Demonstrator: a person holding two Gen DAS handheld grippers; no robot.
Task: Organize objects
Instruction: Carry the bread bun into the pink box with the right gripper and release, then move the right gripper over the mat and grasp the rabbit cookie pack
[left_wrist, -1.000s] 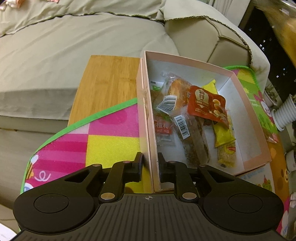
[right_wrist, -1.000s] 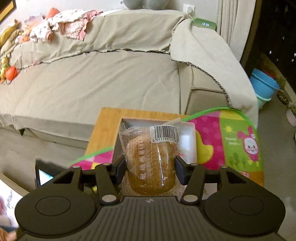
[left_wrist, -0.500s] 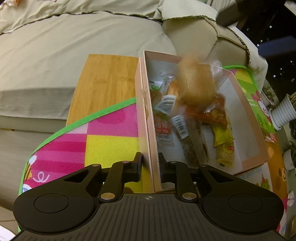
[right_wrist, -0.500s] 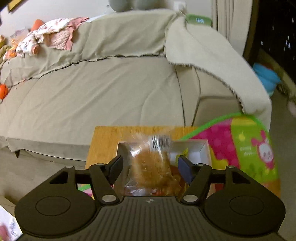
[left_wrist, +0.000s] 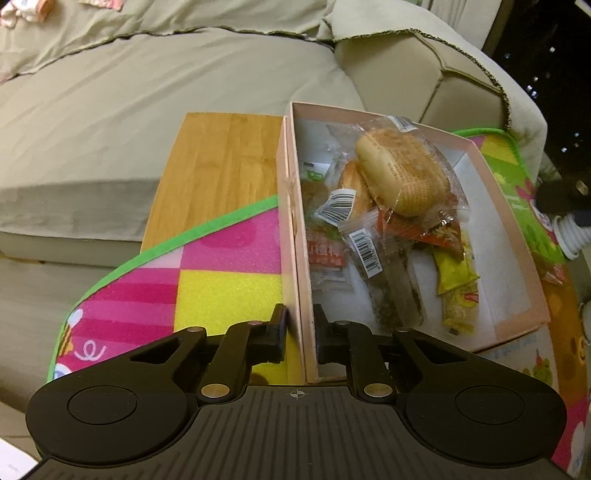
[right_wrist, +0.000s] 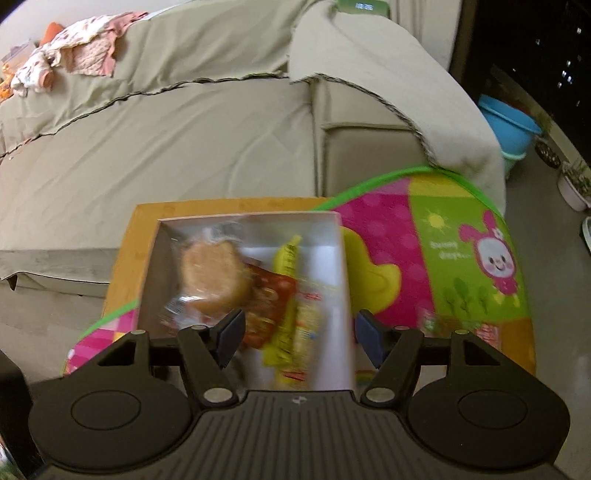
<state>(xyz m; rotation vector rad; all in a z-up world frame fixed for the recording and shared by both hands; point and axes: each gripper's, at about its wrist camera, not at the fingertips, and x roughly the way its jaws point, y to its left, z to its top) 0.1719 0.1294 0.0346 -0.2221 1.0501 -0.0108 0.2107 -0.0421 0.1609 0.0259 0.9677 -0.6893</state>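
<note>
A pink cardboard box (left_wrist: 513, 236) sits on a colourful play mat and holds several wrapped snacks. A wrapped bread bun (left_wrist: 402, 173) lies on top of the pile inside; it also shows in the right wrist view (right_wrist: 212, 275). My left gripper (left_wrist: 300, 328) is shut on the box's near left wall (left_wrist: 291, 236). My right gripper (right_wrist: 300, 334) is open and empty, above the near end of the box (right_wrist: 341, 258).
The play mat (left_wrist: 221, 273) covers a wooden table (left_wrist: 221, 166) in front of a beige sofa (left_wrist: 147, 92). A yellow snack pack (left_wrist: 456, 273) and a red pack (left_wrist: 428, 230) lie in the box. A blue bucket (right_wrist: 508, 125) stands at the far right.
My right gripper opened and let go of the wrapped bun, which dropped into the box onto the other snacks. The left gripper kept its hold on the box wall.
</note>
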